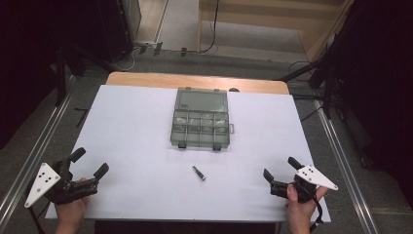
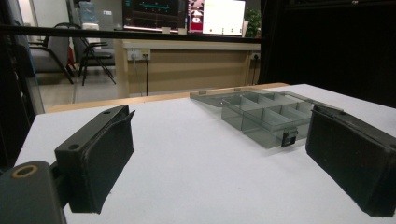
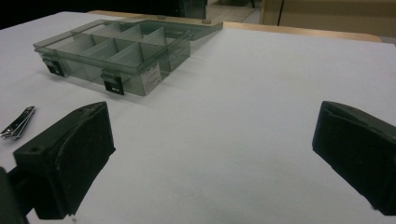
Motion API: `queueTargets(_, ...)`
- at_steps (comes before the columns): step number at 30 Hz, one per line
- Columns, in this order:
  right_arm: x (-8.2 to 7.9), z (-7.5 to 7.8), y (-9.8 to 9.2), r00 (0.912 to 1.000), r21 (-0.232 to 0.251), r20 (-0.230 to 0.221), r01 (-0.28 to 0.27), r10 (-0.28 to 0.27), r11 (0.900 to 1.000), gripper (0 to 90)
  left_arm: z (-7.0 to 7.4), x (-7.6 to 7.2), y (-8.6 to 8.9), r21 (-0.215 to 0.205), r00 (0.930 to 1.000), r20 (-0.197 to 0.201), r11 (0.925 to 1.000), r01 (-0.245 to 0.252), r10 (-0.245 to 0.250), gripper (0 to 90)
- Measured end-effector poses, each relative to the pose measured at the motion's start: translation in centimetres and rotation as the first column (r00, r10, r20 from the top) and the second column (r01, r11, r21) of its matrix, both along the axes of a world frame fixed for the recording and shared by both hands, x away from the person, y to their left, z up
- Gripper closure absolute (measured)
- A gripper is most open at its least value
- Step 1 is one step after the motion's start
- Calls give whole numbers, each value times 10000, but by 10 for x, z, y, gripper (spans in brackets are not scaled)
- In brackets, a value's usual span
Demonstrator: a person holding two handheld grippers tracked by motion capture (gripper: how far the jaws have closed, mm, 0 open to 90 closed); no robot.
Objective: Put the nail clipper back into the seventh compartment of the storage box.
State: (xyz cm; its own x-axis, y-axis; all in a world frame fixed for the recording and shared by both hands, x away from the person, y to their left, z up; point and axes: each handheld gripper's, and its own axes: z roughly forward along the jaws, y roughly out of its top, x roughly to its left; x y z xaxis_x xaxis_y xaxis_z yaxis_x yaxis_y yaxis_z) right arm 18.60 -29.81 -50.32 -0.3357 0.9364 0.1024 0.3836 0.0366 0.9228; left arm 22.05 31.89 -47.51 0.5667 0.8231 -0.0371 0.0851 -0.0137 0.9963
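A clear grey compartment box (image 1: 200, 125) lies open at the middle back of the white table, its lid folded flat behind it; I also see the box (image 2: 266, 114) in the left gripper view and the box (image 3: 116, 53) in the right gripper view. A small metal nail clipper (image 1: 198, 173) lies on the table in front of it, and the nail clipper (image 3: 17, 123) shows at the left of the right gripper view. My left gripper (image 1: 90, 163) rests at the front left corner, open and empty. My right gripper (image 1: 280, 168) rests at the front right, open and empty.
The white sheet (image 1: 146, 146) covers a wooden table (image 1: 195, 80) whose far edge shows bare wood. Metal rails (image 1: 34, 151) run along both sides. Cables and stands stand on the floor beyond.
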Motion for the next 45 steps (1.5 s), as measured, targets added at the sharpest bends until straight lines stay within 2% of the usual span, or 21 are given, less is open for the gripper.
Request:
queueTargets(21,2,0,6,9994,-214,-239,-250,245,9995,0,0,0,-2,129,10000,9,9999,4,-4,73)
queueTargets(33,6,15,16,9969,-306,-343,-712,702,9970,0,-1,0,-3,251,10000,30,9997,-13,12,72)
queueTargets(45,14,30,33,9892,-485,-763,-1288,1249,9905,0,-1,0,-3,245,10000,55,9997,26,-27,73)
